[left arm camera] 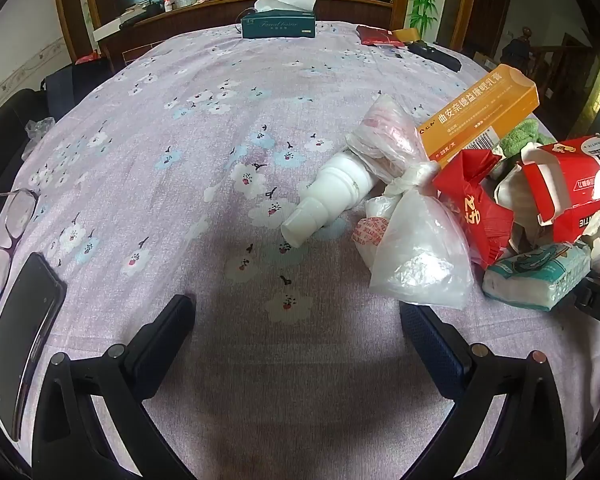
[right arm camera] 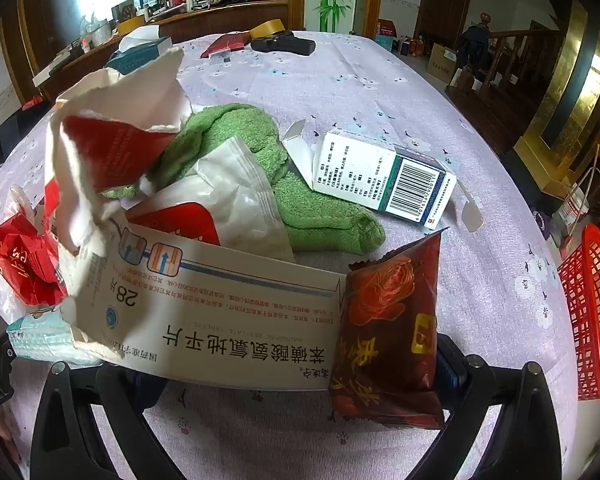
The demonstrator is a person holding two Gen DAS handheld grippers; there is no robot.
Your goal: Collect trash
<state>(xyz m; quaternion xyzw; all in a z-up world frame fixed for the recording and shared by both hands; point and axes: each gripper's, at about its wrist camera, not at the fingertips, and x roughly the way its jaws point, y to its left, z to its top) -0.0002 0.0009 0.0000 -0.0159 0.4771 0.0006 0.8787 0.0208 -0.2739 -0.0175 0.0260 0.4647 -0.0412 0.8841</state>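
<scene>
Both tongs stood wide and empty: the left tongs over bare bench, the right tongs against the trash pile. Best to pinch one loose piece, such as the wrapper, then carry it right to the basket.

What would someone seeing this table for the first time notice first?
Probably the heap of rubbish: torn red cartons, an orange box and a white bottle half in a plastic bag, at the right of the left view. In the right view a white pill carton and dark snack packet fill the foreground over a green towel, with a red basket at the table's right edge.
</scene>
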